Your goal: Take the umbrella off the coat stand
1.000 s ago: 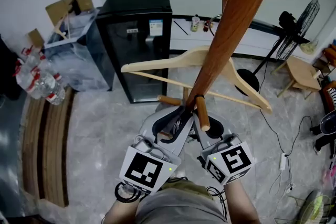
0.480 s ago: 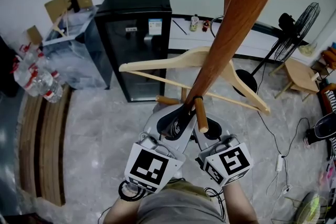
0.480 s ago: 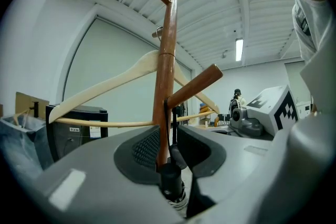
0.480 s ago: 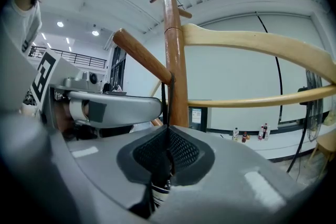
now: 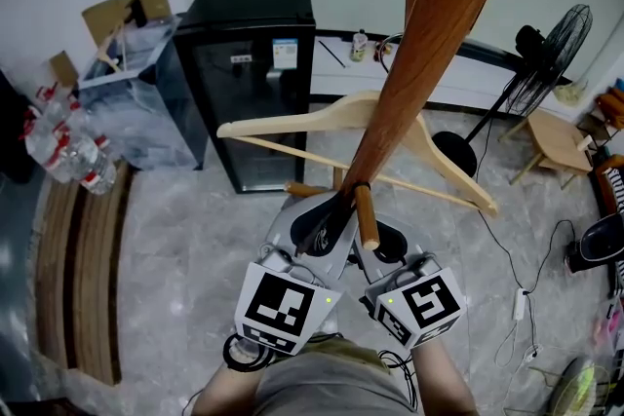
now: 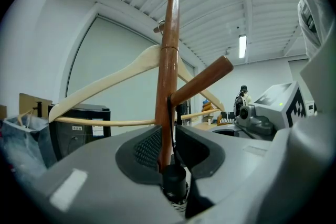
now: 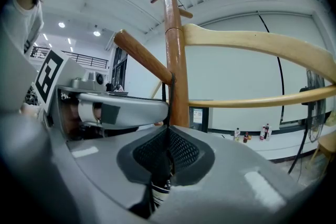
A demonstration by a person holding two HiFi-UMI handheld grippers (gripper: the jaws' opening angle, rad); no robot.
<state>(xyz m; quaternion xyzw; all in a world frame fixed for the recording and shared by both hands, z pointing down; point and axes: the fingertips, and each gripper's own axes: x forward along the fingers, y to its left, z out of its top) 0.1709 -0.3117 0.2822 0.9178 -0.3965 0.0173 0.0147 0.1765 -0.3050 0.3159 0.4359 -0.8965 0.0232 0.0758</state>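
The coat stand's brown wooden pole (image 5: 419, 44) runs up the middle of the head view. A short peg (image 5: 366, 214) sticks out toward me, and a pale wooden hanger (image 5: 292, 120) hangs behind it. The umbrella hangs from that peg's crotch by a thin black strap (image 7: 169, 102). Its black end (image 6: 174, 182) sits low between the jaws of my left gripper (image 6: 167, 134), which is shut on it just left of the peg. My right gripper (image 7: 168, 131) is shut on the umbrella (image 7: 157, 186) from the other side, with its pads meeting around the strap. The rest of the umbrella is hidden by the grippers.
A black fridge (image 5: 255, 63) stands behind the stand. Clear plastic bags and a cardboard box (image 5: 132, 83) lie at the left, with water bottles (image 5: 63, 151) beside them. A standing fan (image 5: 551, 49), a wooden stool (image 5: 565, 133) and floor cables (image 5: 517, 239) are at the right.
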